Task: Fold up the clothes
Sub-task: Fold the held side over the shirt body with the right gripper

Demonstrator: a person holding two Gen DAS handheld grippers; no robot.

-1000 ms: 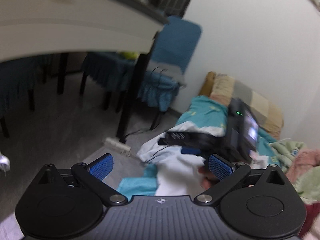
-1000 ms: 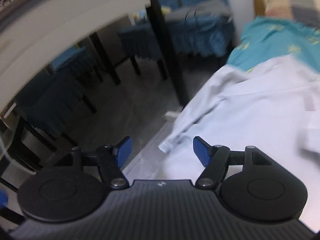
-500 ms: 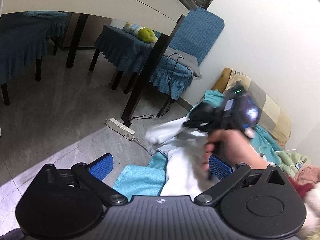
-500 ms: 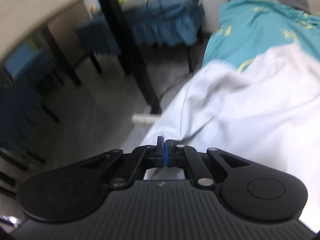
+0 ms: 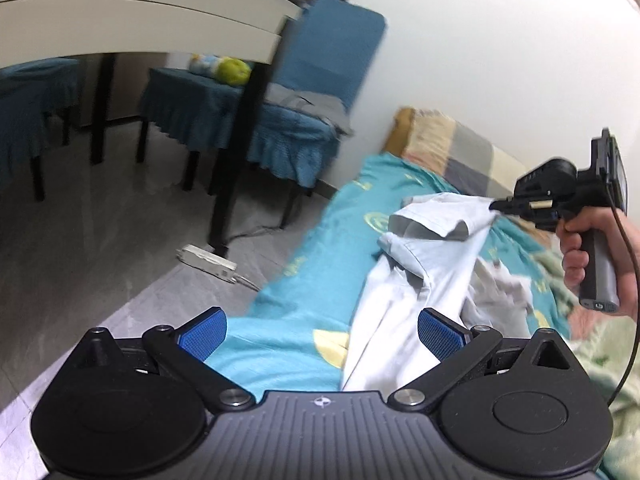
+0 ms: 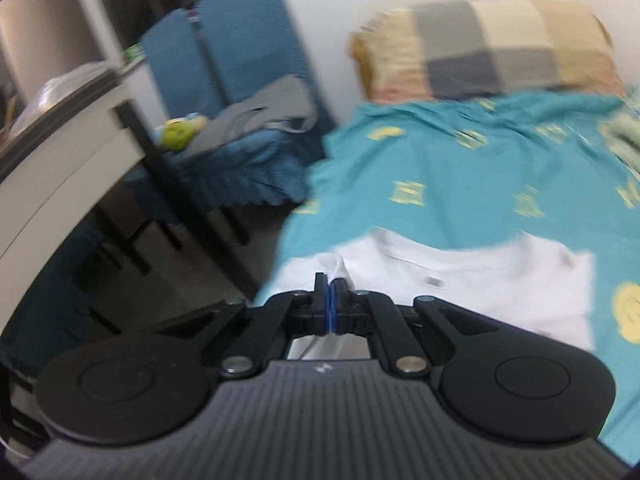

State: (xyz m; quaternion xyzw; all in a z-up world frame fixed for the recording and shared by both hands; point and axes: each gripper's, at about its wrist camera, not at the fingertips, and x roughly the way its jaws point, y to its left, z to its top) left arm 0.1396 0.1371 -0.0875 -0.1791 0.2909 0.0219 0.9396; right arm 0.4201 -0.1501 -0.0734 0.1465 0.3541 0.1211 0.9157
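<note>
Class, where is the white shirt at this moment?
The white shirt lies on the teal bedsheet, right of centre in the left wrist view, one edge pinched in the right tool.

White shirt (image 6: 480, 280) on teal-sheeted bed (image 6: 460, 184)

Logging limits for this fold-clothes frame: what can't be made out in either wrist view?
- Left wrist view: the white shirt has its lower hem behind the left gripper; the body hides it.
- Right wrist view: the neck label is too small and blurred to read.
- Right wrist view: which part of the shirt the right gripper pinches is unclear, covered by its shut fingers.
- Right wrist view: motion blur smears the pillow.
</note>
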